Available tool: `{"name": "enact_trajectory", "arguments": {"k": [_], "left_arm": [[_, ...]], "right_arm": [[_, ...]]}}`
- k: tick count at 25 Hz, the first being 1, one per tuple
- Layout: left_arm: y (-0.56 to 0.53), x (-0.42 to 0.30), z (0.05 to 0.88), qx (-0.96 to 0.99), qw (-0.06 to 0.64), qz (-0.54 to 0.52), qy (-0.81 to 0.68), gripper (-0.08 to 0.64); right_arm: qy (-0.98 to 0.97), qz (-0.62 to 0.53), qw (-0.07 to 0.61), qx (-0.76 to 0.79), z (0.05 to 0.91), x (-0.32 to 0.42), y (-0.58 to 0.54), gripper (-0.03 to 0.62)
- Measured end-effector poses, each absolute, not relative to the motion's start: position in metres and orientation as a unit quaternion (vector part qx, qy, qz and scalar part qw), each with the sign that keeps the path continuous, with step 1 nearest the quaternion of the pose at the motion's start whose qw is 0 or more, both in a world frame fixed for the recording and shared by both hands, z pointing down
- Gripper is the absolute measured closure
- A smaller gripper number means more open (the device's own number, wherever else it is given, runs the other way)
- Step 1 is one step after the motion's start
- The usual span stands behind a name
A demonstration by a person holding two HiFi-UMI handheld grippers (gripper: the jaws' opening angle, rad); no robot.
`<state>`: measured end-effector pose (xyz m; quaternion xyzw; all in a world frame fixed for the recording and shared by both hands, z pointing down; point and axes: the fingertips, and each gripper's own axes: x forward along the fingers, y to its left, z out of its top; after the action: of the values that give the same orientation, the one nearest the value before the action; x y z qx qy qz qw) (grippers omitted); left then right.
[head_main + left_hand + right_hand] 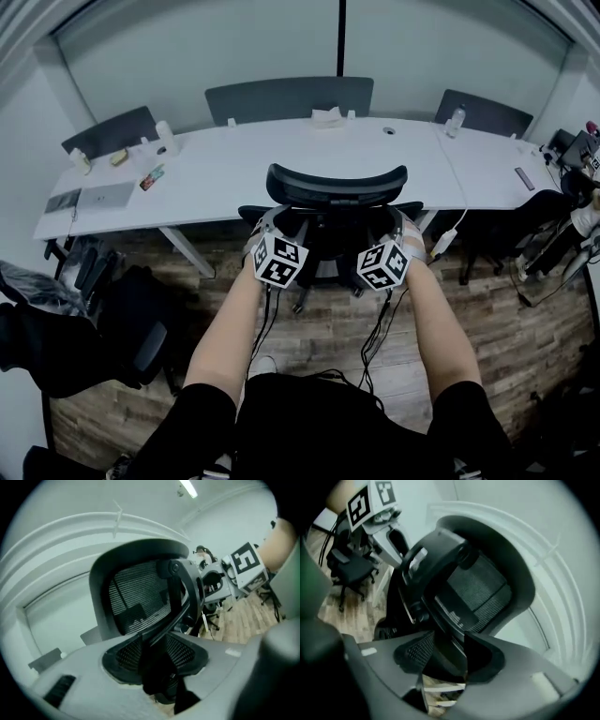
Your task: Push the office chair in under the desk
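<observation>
The black mesh-backed office chair (326, 236) stands at twelve o'clock from the person, its back toward them. Its seat and armrests are at the near edge of the long white desk (225, 173), and its base rests on the wood-plank floor (469, 319). The left gripper (270, 223) sits at seven o'clock of the curved black headrest (337, 185), the right gripper (394, 225) at five o'clock. Each gripper's jaws stand spread wide, with part of the chair's black back frame between them; no firm pinch shows.
</observation>
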<state>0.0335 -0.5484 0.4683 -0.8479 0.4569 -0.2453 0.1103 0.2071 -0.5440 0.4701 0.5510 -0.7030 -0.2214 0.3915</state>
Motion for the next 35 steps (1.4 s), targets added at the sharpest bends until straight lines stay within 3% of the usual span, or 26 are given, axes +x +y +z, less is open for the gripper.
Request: {"name": "enact_trajectory", "arguments": {"k": [1,3,5,6,10,13,19,23,35], "left_arm": [[-0.545,0.030,0.460,-0.849,0.094,-0.221,0.470,0.410],[-0.536,0.023,0.442,-0.849,0.060,-0.168,0.497,0.539],[-0.522,0.019,0.426,-0.850,0.030,-0.130,0.510,0.552],[-0.515,0.018,0.420,-0.850,0.018,-0.117,0.513,0.552],[-0.487,0.011,0.390,-0.843,-0.005,-0.055,0.534,0.552],[-0.463,0.010,0.371,-0.838,0.005,-0.042,0.545,0.551],[-0.419,0.016,0.363,-0.837,0.002,-0.051,0.544,0.551],[-0.403,0.019,0.380,-0.839,-0.029,-0.060,0.539,0.551],[-0.389,0.024,0.386,-0.844,-0.038,-0.067,0.531,0.551]], "right_arm": [[-0.719,-0.205,0.358,0.559,0.464,0.204,-0.536,0.401],[-0.753,-0.148,0.280,0.576,0.452,0.200,-0.519,0.466],[-0.773,-0.093,0.198,0.596,0.437,0.196,-0.502,0.567],[-0.778,-0.076,0.159,0.603,0.427,0.192,-0.495,0.584],[-0.800,-0.034,0.040,0.597,0.385,0.173,-0.466,0.584],[-0.805,-0.014,-0.010,0.593,0.358,0.162,-0.445,0.584],[-0.811,0.031,-0.036,0.583,0.343,0.151,-0.408,0.586],[-0.807,0.026,-0.023,0.589,0.356,0.148,-0.393,0.586],[-0.807,0.024,0.010,0.590,0.374,0.142,-0.383,0.586]]}}
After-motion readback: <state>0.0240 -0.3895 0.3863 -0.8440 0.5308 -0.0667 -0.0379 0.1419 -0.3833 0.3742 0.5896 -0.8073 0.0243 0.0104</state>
